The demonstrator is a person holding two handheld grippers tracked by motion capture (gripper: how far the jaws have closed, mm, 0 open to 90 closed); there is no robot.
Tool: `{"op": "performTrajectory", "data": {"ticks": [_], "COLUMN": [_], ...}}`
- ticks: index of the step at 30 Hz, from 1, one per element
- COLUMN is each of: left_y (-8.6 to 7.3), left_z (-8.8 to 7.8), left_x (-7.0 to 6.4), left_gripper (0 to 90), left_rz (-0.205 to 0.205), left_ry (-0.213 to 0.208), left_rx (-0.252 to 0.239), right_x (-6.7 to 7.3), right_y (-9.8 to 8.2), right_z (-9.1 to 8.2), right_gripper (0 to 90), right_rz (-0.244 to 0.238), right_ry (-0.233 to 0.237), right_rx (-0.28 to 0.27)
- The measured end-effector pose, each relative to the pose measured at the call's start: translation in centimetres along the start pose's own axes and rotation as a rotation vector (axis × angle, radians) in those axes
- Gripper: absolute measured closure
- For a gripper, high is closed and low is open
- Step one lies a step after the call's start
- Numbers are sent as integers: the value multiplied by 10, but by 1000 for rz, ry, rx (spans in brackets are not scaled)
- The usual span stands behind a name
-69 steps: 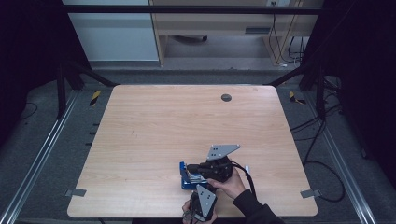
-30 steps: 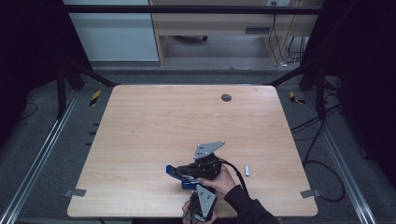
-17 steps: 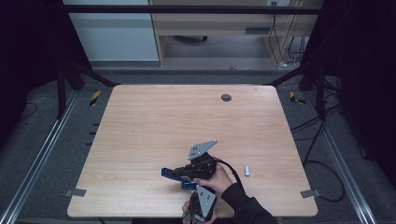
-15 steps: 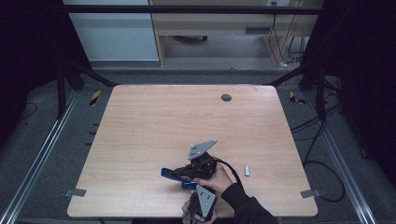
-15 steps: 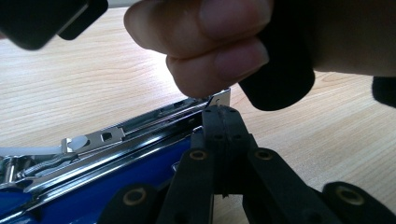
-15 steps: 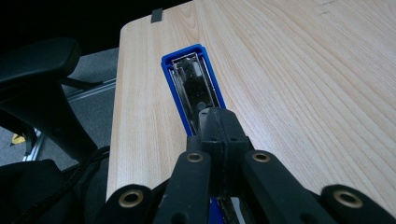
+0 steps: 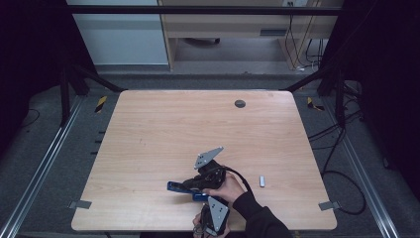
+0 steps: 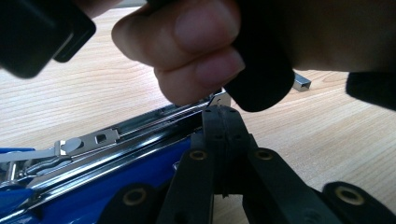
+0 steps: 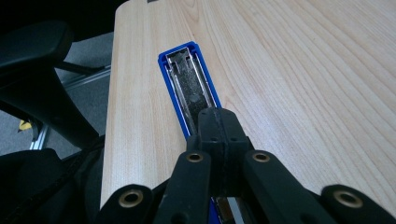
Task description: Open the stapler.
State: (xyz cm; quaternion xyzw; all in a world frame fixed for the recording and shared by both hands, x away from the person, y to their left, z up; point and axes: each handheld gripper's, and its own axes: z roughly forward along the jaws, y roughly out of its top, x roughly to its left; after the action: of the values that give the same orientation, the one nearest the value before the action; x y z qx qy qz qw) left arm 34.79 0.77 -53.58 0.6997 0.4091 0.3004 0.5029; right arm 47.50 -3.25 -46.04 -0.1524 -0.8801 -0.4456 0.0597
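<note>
A blue stapler point(image 7: 176, 187) lies swung open near the table's front edge. Its blue part with a metal channel point(image 9: 187, 79) stretches away under my right gripper point(image 9: 218, 115), whose jaws are shut and rest on it. In the high view the right gripper point(image 7: 192, 184) points left in a hand. My left gripper point(image 8: 222, 112) is shut too, with its tip against the stapler's shiny staple rail point(image 8: 140, 130). Fingers of a hand point(image 8: 196, 46) hang just above it. From the high view, the left gripper point(image 7: 210, 201) comes in from the front edge.
A short strip of staples point(image 7: 262, 181) lies on the wood to the right of the hand, also visible as staples point(image 8: 302, 83) in the left gripper view. A round cable port point(image 7: 239, 103) sits at the far side. A dark chair point(image 9: 42, 88) stands off the table's edge.
The right gripper and the blue stapler have shifted left and slightly toward the front edge. The strip of staples has come into sight to the right of the hand. The left gripper stayed put.
</note>
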Motion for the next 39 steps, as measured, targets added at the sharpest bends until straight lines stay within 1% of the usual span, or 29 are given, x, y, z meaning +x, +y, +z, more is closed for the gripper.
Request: {"op": "performTrajectory", "data": {"ticks": [2, 10, 12, 15, 21, 26, 29, 35, 37, 39], "left_y": [0, 0, 0, 0, 0, 0, 0, 0, 0, 0], "left_z": [0, 0, 0, 0, 0, 0, 0, 0, 0, 0], "left_x": [0, 0, 0, 0, 0, 0, 0, 0, 0, 0], "left_gripper": [900, 900, 900, 900, 900, 900, 900, 900, 900, 900], "left_rz": [1, 5, 5, 5, 5, 7, 7, 4, 2, 1], "left_ry": [1, 2, 2, 2, 2, 2, 2, 2, 1, 1], "left_rx": [0, 1, 1, 1, 1, 1, 1, 1, 1, -1], "right_x": [-1, -1, -1, 0, -1, 0, 0, 0, 0, 1], "right_y": [1, 3, 3, 3, 5, 7, 7, 7, 6, 6], "right_z": [2, 10, 13, 19, 20, 21, 21, 21, 21, 19], "right_gripper": [900, 900, 900, 900, 900, 900, 900, 900, 900, 900], "right_rz": [-9, -13, -15, -23, -21, -22, -16, -22, -30, -27], "right_ry": [-1, -1, -1, -15, -9, -15, -12, -12, -9, -9], "right_rx": [11, 57, 81, 124, 127, 144, 139, 136, 117, 93]}}
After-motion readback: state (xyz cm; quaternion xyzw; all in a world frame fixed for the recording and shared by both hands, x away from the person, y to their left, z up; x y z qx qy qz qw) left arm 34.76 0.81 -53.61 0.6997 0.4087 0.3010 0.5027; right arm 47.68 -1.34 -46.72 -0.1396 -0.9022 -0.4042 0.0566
